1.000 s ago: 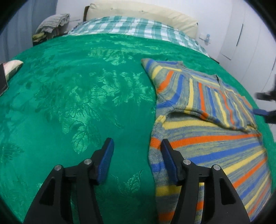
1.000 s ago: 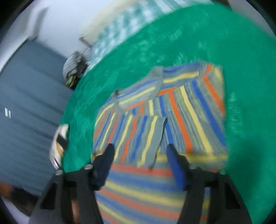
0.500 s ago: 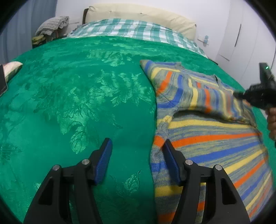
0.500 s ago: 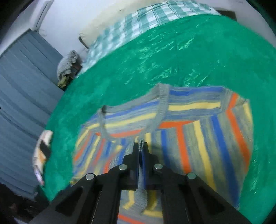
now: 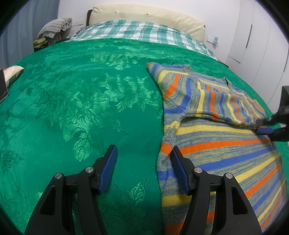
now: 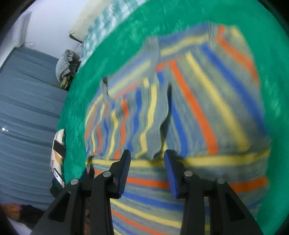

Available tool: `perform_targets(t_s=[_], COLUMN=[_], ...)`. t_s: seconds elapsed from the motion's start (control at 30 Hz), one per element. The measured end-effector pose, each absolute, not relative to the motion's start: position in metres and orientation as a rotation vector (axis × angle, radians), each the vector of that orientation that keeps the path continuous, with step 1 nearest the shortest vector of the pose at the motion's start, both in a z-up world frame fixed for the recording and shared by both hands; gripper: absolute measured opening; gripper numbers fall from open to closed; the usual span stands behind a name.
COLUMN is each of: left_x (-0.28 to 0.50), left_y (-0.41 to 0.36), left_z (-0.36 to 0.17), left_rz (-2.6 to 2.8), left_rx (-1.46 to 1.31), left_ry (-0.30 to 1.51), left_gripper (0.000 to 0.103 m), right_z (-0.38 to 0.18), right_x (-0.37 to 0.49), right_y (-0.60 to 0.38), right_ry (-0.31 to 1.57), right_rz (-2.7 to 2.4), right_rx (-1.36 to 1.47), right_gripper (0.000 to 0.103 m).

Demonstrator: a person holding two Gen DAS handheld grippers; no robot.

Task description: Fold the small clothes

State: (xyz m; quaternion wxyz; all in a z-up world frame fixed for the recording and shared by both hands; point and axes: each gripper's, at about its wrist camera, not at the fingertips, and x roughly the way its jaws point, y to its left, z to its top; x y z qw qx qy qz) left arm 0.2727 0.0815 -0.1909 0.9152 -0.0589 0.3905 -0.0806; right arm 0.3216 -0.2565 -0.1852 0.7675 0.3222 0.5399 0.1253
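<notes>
A small striped sweater [image 5: 213, 126] in grey, blue, yellow and orange lies on the green bedspread [image 5: 81, 108]. One sleeve is folded across its chest. My left gripper [image 5: 142, 155] is open and empty, low over the sweater's left edge. My right gripper [image 6: 146, 155] is open just above the folded sleeve's cuff [image 6: 155, 137]; the right wrist view is blurred. The right gripper also shows at the right edge of the left wrist view [image 5: 265, 126].
A checked sheet [image 5: 137, 32] and cream headboard [image 5: 144, 16] lie at the far end of the bed. A pile of cloth [image 5: 54, 29] sits at the far left. A small cushion [image 5: 12, 72] lies at the left edge. White wardrobe doors [image 5: 252, 32] stand on the right.
My right gripper was shut on the sleeve half a second ago; it has opened, let the sleeve go and pulled back. My left gripper has barely moved.
</notes>
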Motion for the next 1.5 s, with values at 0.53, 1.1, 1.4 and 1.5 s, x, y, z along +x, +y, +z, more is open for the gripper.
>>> perform_targets(t_s=[0.53, 1.1, 1.4, 1.5], left_x=[0.272, 0.273, 0.275, 0.275], left_y=[0.083, 0.082, 0.083, 0.083], left_z=[-0.192, -0.194, -0.193, -0.192], left_rz=[-0.170, -0.180, -0.205, -0.236], left_rx=[-0.124, -0.127, -0.141, -0.153], left_ry=[0.799, 0.789, 0.791, 0.795], left_gripper=[0.064, 0.067, 0.073, 0.082], right_z=[-0.116, -0.170, -0.096, -0.118], right_x=[0.431, 0.501, 0.347, 0.255], right_y=[-0.131, 0.022, -0.130, -0.204], right_ry=[1.080, 1.109, 0.846, 0.847], right_rz=[0.493, 0.709, 0.572, 0.386], right_rx=[0.185, 0.129, 0.066, -0.030], right_gripper=[0.050, 0.037, 0.085, 0.092])
